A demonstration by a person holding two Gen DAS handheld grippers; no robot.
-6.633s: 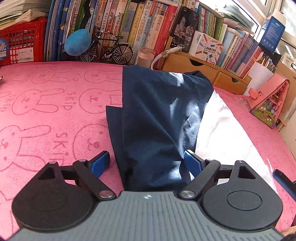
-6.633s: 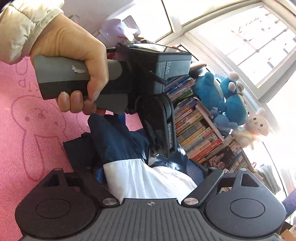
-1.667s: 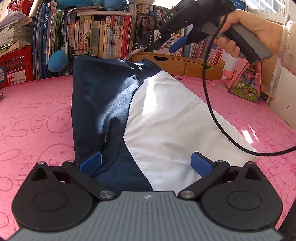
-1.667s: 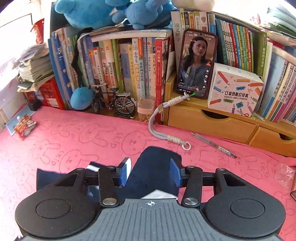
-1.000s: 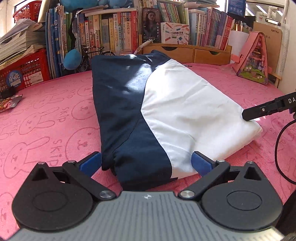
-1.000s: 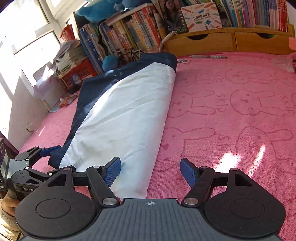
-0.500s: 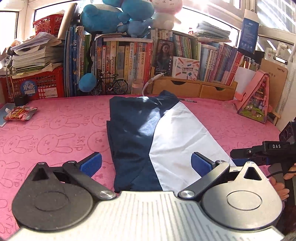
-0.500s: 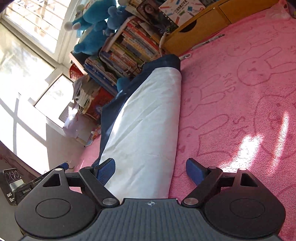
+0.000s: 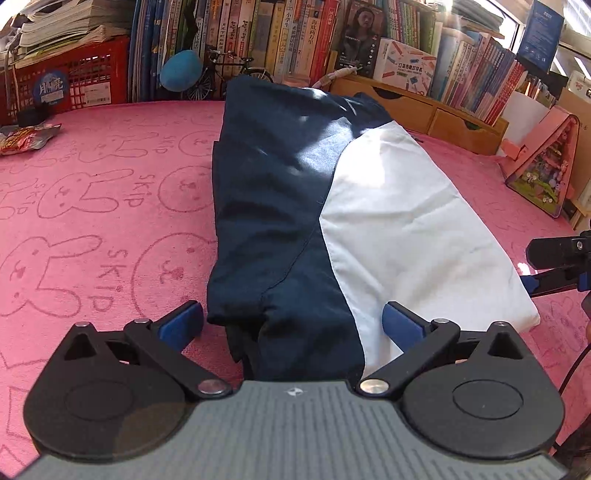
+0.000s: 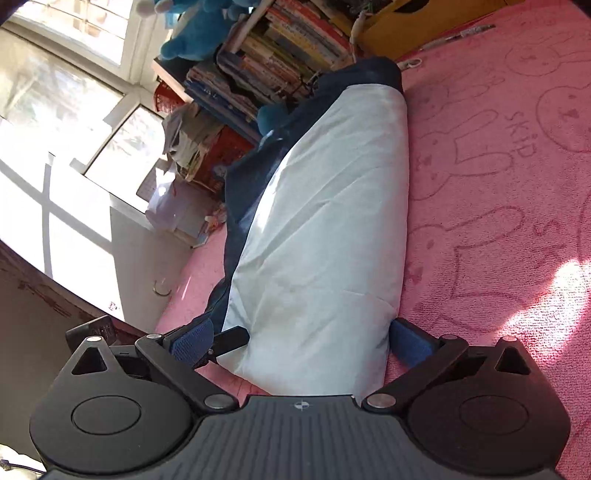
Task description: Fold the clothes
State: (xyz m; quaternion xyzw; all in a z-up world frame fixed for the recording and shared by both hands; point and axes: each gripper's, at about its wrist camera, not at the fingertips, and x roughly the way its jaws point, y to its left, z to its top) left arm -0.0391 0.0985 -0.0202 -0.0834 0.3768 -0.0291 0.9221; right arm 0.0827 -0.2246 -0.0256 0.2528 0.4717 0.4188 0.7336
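Left wrist view, left to right: red plastic crate [image 9: 77, 79] with stacked papers at upper left; snack packet [image 9: 26, 137] on the pink rabbit-print counter [image 9: 96, 206] at the left edge; blue egg-shaped toy [image 9: 181, 75] and a miniature bicycle [image 9: 225, 74] before a row of upright books [image 9: 280, 33] along the top; folded garment [image 9: 295, 206], navy on its left half and white on its right, lying lengthwise down the centre of the frame; wooden drawer unit [image 9: 424, 107] at upper right; pink house-shaped toy [image 9: 543, 162] at the right edge. Left gripper [image 9: 291, 325] at bottom centre: jaws spread wide, blue pads either side of the garment's near end and not pressing it, nothing held. The other gripper's black tip enters at the right edge, just beside the white corner. Right wrist view, left to right: bright window [image 10: 55, 110] at upper left; leaning books and a blue plush toy [image 10: 192, 29] at the top; garment [image 10: 325, 236], white face up with a navy border on its left, running from upper centre to bottom centre; pink counter [image 10: 498, 184] filling the right. Right gripper [image 10: 301, 343] at bottom centre: jaws opening, at their widest, straddling the white near end without clamping it; the left gripper's black finger shows beside its left pad.
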